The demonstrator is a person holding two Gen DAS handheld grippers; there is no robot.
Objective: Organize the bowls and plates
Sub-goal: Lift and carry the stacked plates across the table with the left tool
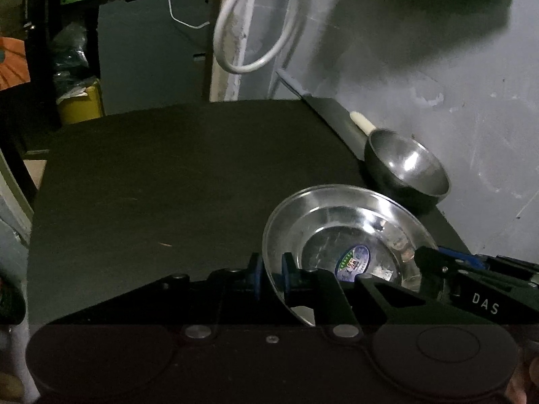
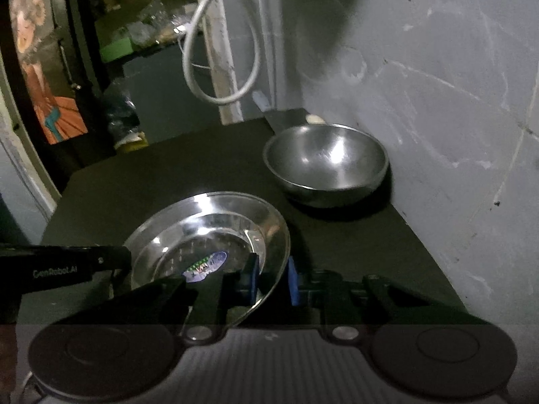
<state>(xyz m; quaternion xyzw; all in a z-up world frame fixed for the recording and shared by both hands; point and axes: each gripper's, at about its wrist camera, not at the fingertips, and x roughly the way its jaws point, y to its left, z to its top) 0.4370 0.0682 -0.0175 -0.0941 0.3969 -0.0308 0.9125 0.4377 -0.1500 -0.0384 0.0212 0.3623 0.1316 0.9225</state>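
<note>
Both grippers' jaws, left gripper (image 1: 270, 274) and right gripper (image 2: 273, 279), narrow astride stickered steel plate's (image 2: 209, 225) opposite rims; bare steel bowl (image 2: 325, 161) beyond.

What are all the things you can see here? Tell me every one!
steel plate: one, shiny silver with a blue sticker inside, near edge of the table, tilted, its rim between both grippers' fingers
steel bowl: one, silver, upright at the back of the table by the wall, apart from the plate
table: one, dark top
white cable: one loop, hanging behind the table
grey wall: right side, scuffed
yellow container: one, left behind the table
picture of a woman: one, orange dress, far left
left gripper: black with blue pads, on the plate's left rim
right gripper: black with blue pads, on the plate's right rim
</note>
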